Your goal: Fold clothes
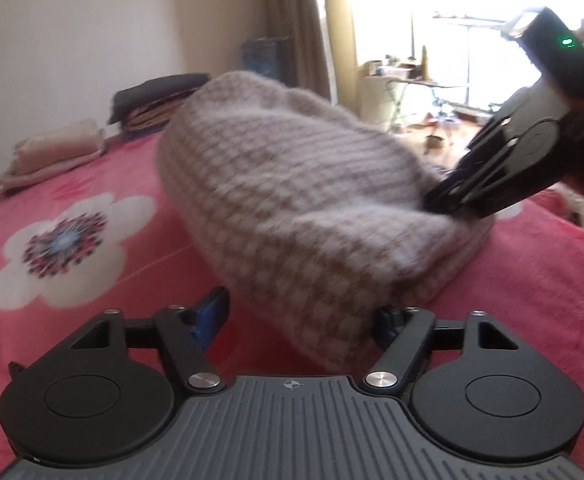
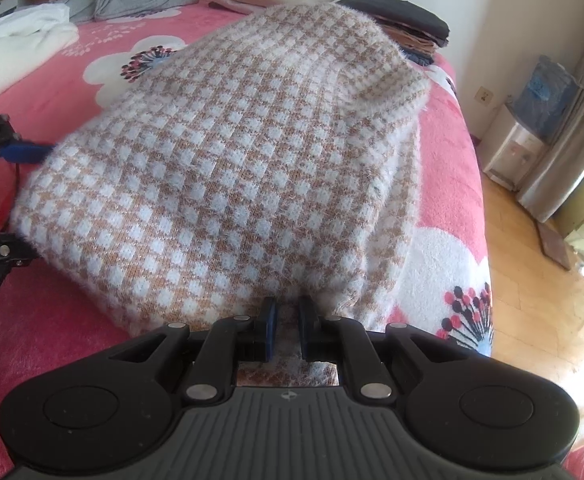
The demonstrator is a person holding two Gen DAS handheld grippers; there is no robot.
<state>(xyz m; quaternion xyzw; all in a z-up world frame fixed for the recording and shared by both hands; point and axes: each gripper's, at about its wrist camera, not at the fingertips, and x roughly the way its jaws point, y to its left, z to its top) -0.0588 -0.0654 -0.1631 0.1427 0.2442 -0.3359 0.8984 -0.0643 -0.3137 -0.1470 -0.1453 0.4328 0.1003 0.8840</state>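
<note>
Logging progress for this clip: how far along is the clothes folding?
Done: folded stacks sit at the bed's far end. In hand: the checked sweater, bunched; the right gripper pinches its edge, the left gripper is open around a corner. Left: the grey garment and white one lie loose.

1. The sweater [image 2: 228, 168] is showing as fuzzy knit, its hairs standing off the surface.
2. The bedspread [image 1: 92, 184] is looking like soft, matt fleece.
3. The left gripper [image 1: 299, 320] is showing matt black plastic, dull blue pads and shiny metal rivets.
4. The floor [image 2: 531, 280], at the right, is gleaming like polished wood.
</note>
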